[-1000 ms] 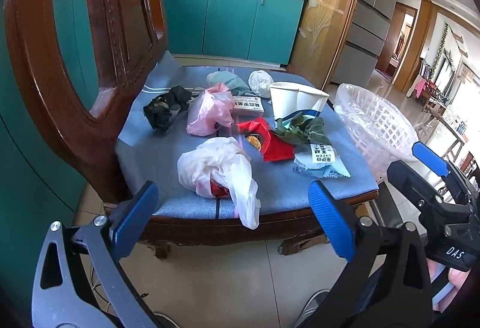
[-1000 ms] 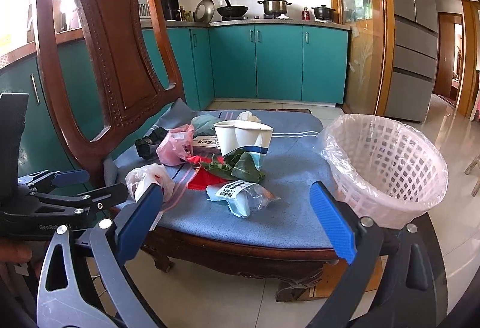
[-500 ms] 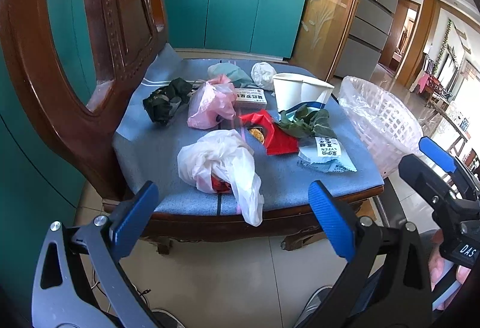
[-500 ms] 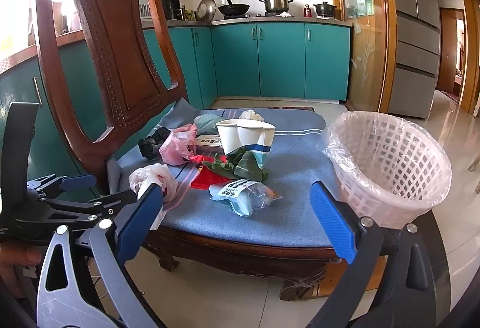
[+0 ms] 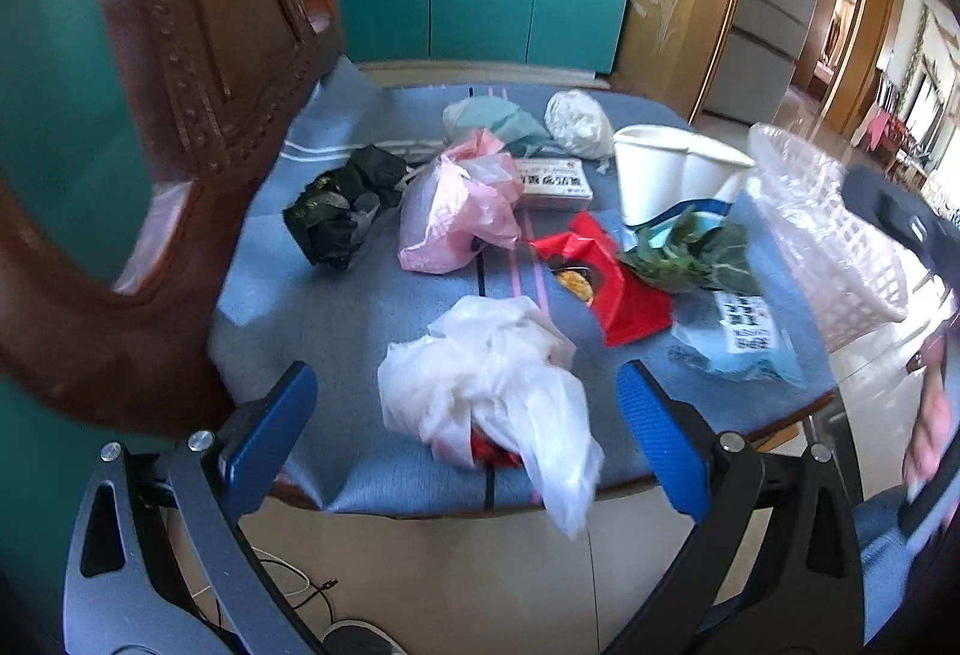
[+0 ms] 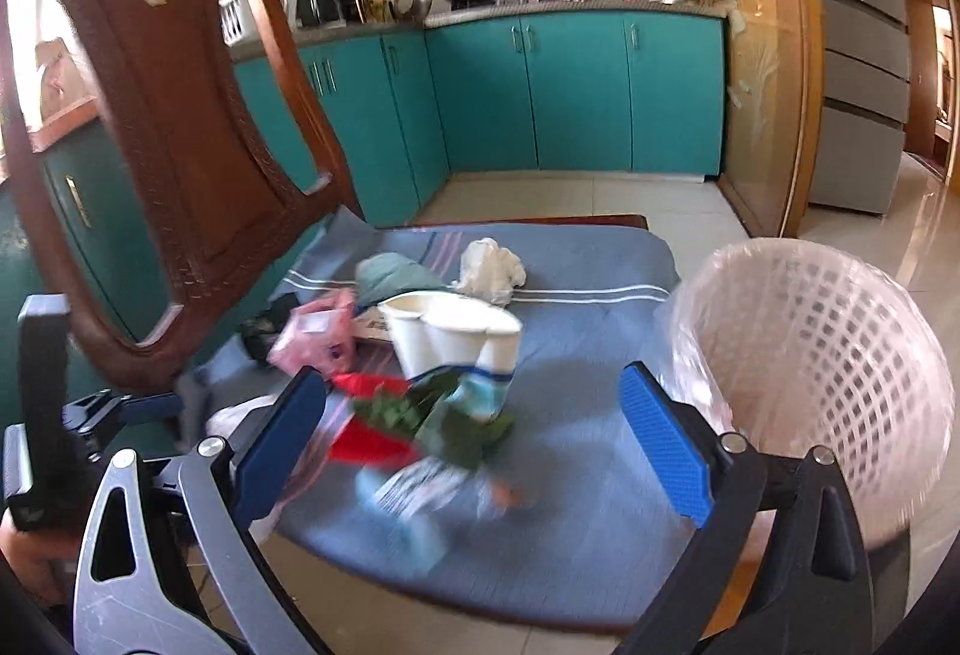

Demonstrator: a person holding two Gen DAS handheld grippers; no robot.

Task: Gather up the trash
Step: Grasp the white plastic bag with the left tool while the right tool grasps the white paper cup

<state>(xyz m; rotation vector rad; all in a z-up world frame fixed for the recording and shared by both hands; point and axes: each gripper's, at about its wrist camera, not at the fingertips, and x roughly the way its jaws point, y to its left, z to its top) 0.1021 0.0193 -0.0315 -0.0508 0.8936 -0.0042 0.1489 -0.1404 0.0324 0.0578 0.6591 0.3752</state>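
The left tool [image 5: 465,415] hangs wide open over a crumpled white plastic bag [image 5: 489,391] at the chair cushion's [image 5: 336,307] near edge, its loose tail trailing over that edge. The right tool [image 6: 474,433], also open, faces blurred wrappers and a lined white basket [image 6: 828,355]. Label print is unreadable.

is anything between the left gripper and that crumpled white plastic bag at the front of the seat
Nothing visible is. The crumpled white plastic bag lies just ahead of the open left gripper, between its blue fingers, on the blue seat cushion.
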